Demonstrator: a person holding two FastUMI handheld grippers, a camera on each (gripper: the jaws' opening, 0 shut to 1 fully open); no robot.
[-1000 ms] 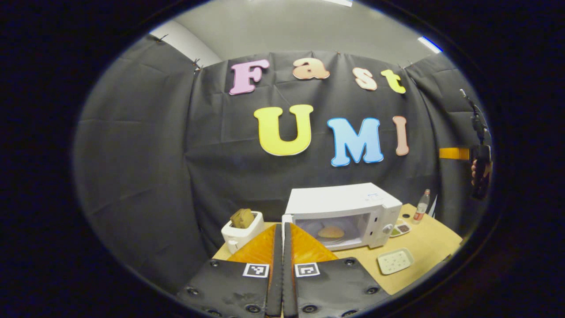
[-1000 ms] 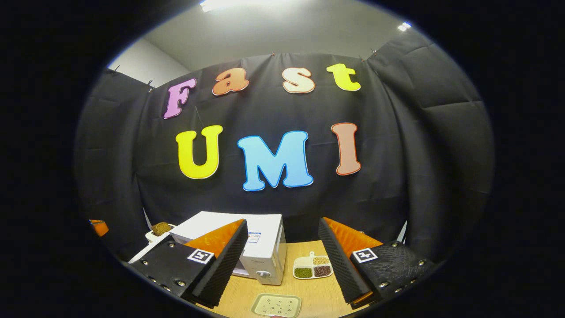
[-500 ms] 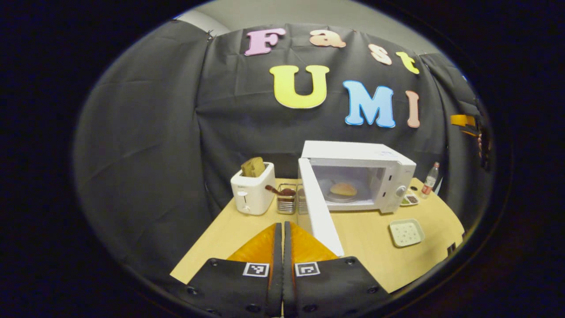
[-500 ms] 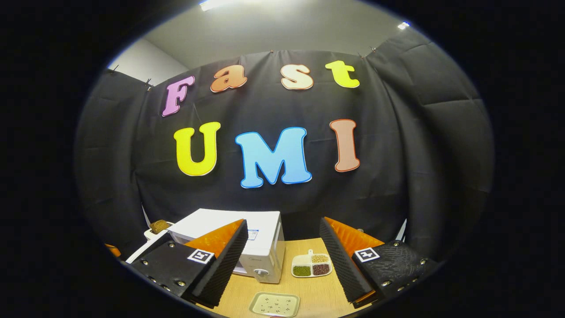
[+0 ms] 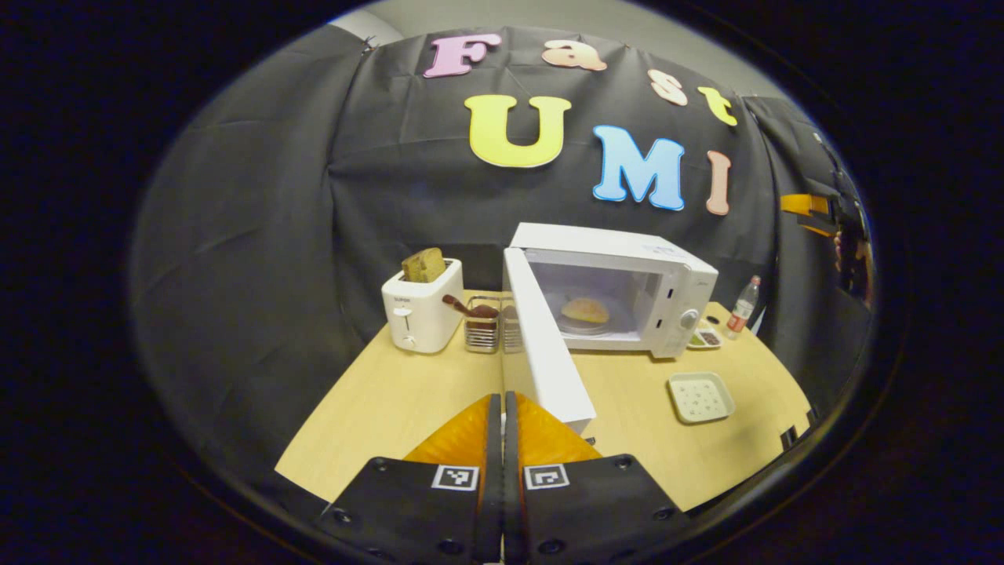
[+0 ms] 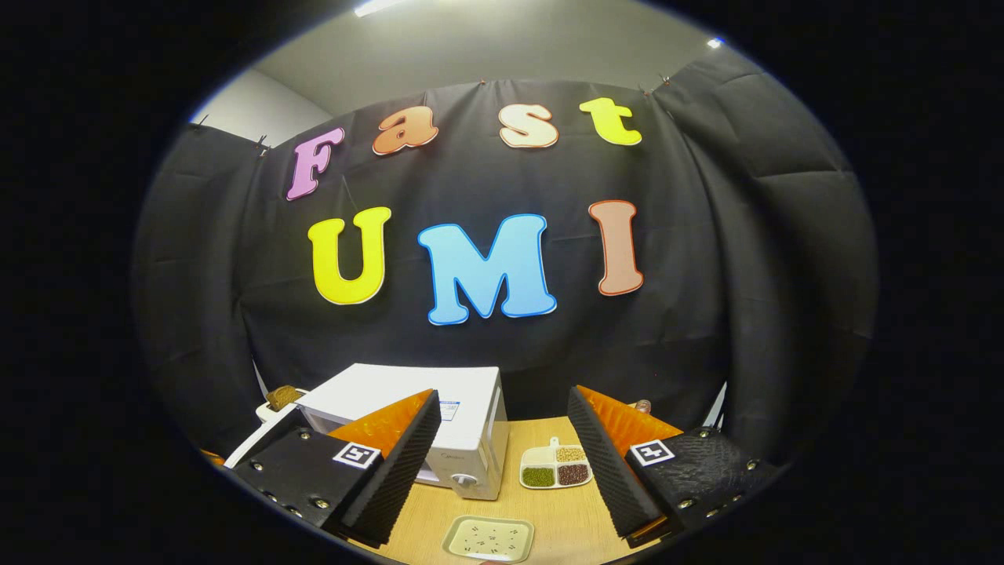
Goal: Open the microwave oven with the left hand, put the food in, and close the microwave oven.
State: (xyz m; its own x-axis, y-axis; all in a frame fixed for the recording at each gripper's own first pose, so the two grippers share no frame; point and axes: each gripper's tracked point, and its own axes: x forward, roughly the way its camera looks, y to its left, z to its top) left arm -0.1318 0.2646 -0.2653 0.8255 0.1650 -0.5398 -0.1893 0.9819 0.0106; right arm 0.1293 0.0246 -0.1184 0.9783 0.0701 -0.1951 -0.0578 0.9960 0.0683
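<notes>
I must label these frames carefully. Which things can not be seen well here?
- Microwave cavity: right gripper view, hidden by the right gripper's finger.
- Food on its plate: left gripper view, too small to identify.
- Wire basket contents: left gripper view, partly behind the open door.
- Bottle label: too small.
- Left gripper: closed, touching nothing.

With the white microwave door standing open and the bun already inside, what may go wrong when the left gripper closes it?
1. The open white microwave door reaches out toward the left gripper, whose fingers are together; a careless push may shift the white microwave oven.
2. A wire basket stands close by the door's hinge side and may get bumped.
</notes>
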